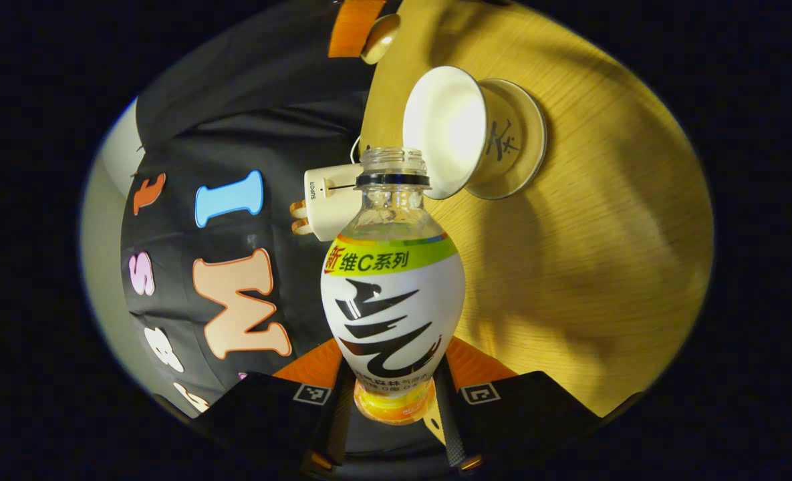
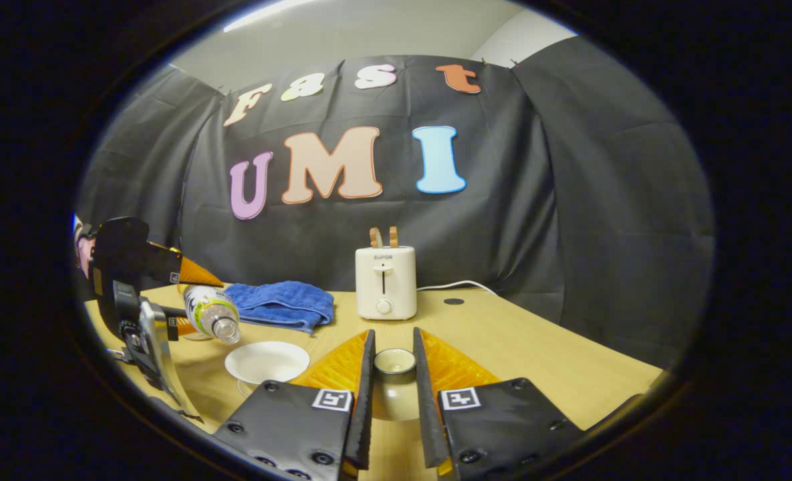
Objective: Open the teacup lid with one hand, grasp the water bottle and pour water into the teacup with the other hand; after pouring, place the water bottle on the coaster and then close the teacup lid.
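My left gripper is shut on the lower body of the uncapped water bottle. The bottle is tilted, its mouth close to the rim of the white teacup, which stands on its saucer. I see no stream of water. In the right gripper view the same bottle leans mouth-down over the teacup, held by the left gripper. My right gripper is shut on the knob of the teacup lid, held above the table to the right of the cup.
A white toaster stands at the back of the wooden table, its cord trailing right. A folded blue towel lies left of it, behind the cup. The booth's black cloth wall closes off the far side.
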A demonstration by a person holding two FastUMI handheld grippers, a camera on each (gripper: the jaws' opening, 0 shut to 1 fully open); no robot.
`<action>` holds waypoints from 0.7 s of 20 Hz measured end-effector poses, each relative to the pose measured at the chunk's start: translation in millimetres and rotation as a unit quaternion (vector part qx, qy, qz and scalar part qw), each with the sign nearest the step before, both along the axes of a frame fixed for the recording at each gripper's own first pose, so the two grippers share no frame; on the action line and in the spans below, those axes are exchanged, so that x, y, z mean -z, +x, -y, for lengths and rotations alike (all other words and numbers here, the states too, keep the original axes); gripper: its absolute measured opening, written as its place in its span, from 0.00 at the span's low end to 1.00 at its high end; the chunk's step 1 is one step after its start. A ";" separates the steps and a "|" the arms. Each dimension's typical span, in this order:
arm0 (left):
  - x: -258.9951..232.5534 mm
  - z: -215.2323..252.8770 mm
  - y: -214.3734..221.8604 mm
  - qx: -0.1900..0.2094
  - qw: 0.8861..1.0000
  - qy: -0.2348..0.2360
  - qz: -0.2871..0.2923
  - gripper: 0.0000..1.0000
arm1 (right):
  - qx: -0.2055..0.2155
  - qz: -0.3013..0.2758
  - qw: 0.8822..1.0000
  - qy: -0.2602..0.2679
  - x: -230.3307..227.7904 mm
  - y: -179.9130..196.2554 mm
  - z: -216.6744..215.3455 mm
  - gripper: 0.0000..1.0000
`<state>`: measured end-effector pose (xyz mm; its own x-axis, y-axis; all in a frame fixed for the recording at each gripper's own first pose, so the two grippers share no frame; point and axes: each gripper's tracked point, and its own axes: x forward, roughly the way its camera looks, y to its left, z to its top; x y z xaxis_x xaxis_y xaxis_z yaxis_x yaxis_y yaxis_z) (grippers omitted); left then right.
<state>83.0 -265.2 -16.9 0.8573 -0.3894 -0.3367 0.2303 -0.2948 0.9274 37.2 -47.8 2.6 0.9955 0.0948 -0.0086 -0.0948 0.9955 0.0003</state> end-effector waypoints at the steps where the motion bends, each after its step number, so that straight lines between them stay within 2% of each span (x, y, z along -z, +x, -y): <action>1: -1.0 0.1 1.6 0.003 1.000 0.007 0.003 0.55 | 0.000 0.000 1.000 0.000 -0.6 1.2 0.1 0.33; 14: -20.1 3.7 10.2 0.032 0.992 0.108 0.052 0.55 | 0.000 0.001 1.000 0.000 -0.7 -1.9 0.5 0.33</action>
